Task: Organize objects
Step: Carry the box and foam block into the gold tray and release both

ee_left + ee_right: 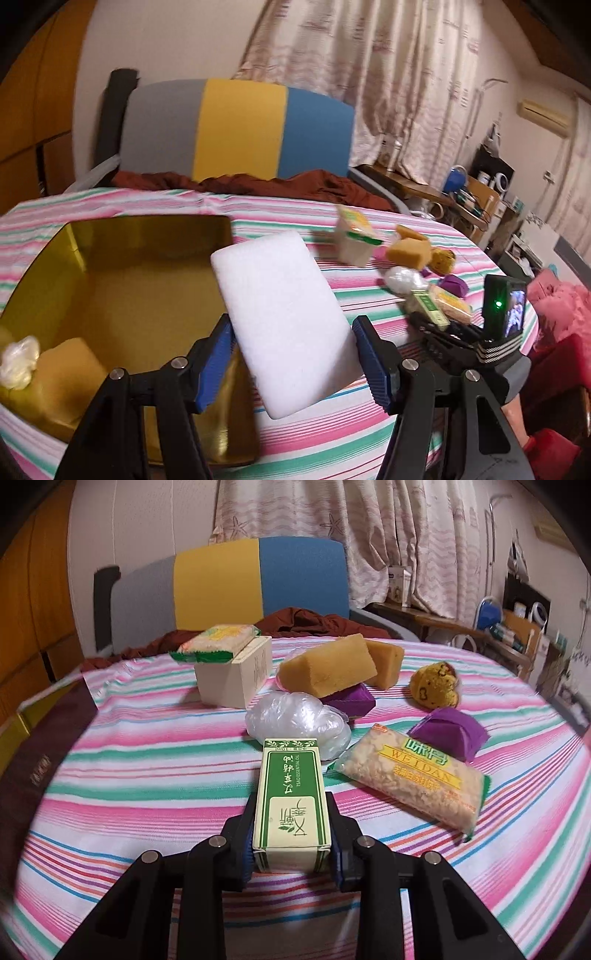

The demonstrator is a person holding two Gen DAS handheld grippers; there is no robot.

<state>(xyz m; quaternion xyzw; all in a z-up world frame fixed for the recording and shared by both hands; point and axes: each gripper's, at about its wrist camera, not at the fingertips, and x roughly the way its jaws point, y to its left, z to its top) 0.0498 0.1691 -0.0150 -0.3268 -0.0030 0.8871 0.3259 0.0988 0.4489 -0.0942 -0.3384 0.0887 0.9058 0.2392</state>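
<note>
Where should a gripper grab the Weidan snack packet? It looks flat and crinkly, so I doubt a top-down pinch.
Probably across its short width, near the middle. The snack packet lies flat on the striped cloth, long axis slanting away, with the purple wrap near its far end. Come from the open near side, fingers low, one on each long edge; the sealed ends look too thin to hold.
</note>
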